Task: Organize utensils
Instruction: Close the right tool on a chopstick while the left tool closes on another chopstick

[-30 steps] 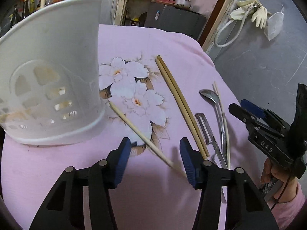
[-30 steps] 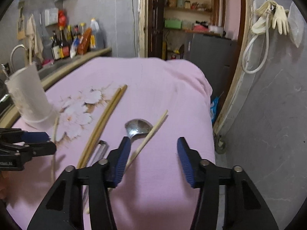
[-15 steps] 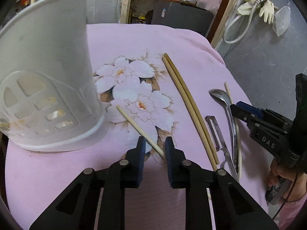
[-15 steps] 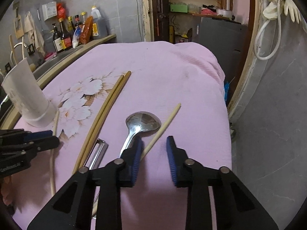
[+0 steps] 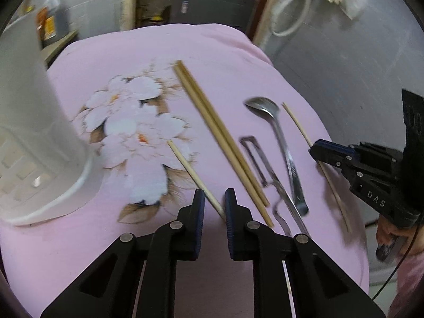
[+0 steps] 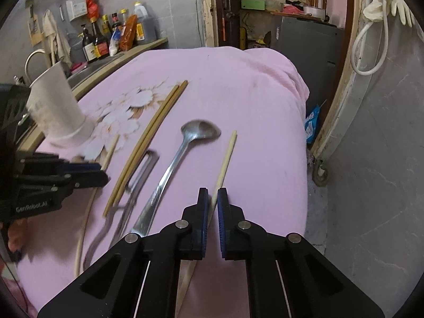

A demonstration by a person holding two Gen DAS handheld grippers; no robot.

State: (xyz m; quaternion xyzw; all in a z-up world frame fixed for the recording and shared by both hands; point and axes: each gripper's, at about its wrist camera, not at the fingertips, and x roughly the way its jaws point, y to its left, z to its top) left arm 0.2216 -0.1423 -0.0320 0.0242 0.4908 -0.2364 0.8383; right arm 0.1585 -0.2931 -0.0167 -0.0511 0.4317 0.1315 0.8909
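between the pads of the left claw [image 5: 214, 206] lies the near end of a pale chopstick [image 5: 194, 173]; the jaws have just been closing and now pinch it against the pink cloth on the table [image 5: 79, 251]. between the pads of the right claw [image 6: 211, 204] runs a second pale chopstick [image 6: 225, 159], and these jaws have closed on it as well. a second ago both claws stood wide open over the same sticks. beyond the left claw, to its left, stands the white holder [image 5: 34, 132]. to its right lie the paired brown chopsticks [image 5: 220, 137], the peeler [image 5: 261, 164] and the spoon [image 5: 275, 132], all untouched. judgement: both grasps are made, so lifting and carrying to the holder comes next.
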